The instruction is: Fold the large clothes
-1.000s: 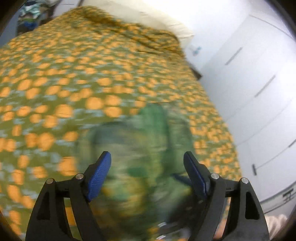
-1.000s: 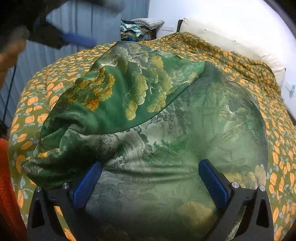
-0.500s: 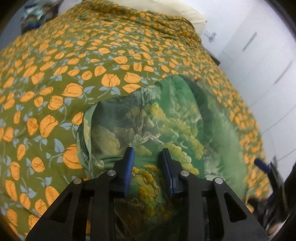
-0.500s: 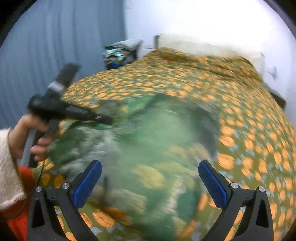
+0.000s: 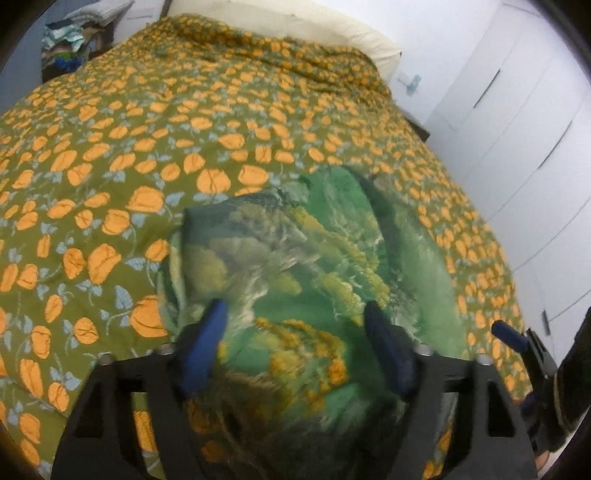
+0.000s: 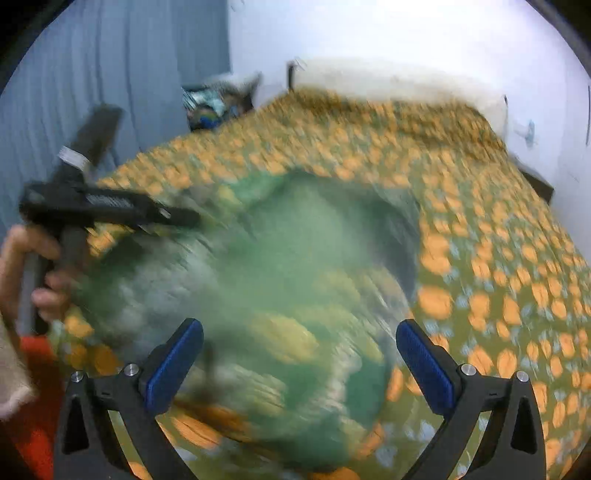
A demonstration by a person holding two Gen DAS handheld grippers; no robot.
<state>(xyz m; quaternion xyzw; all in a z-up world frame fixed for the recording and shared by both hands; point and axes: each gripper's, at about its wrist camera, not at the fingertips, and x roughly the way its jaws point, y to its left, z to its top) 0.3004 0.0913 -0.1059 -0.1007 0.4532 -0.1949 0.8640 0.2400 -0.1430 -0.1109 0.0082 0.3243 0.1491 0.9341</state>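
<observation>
Left wrist view: green printed garment (image 5: 295, 266) lies bunched in a rounded, part-folded heap on the bed's orange-flowered duvet (image 5: 147, 147), near the foot end, pillow (image 5: 295, 33) far off at the head. Left gripper (image 5: 295, 343) sits low over the near part of the cloth w/ fingers (image 5: 207, 343) opening, spread wide; fabric shows between them but pads aren't pinching it, so nothing held. Right gripper (image 6: 299, 365) is also spread wide and empty above the near right side of the heap; that view is badly smeared, so fold edges can't be read there. A hand (image 6: 26, 266) on the left tool's handle shows at its left margin.

Handling, judged: cloth looks thin, soft and a bit glossy, prob. satin-like, so light, floppy, no stiffness, likely to slide on itself and slip out of a shallow pinch. Layers will drag along if grabbed mid-heap. Best hold is at an outer edge or corner: one gripper per side, pinch deep over a hem or a doubled edge, e.g. the darker rim at the heap's left (image 5: 177, 266). Not fragile, but snag risk on the pads.
</observation>
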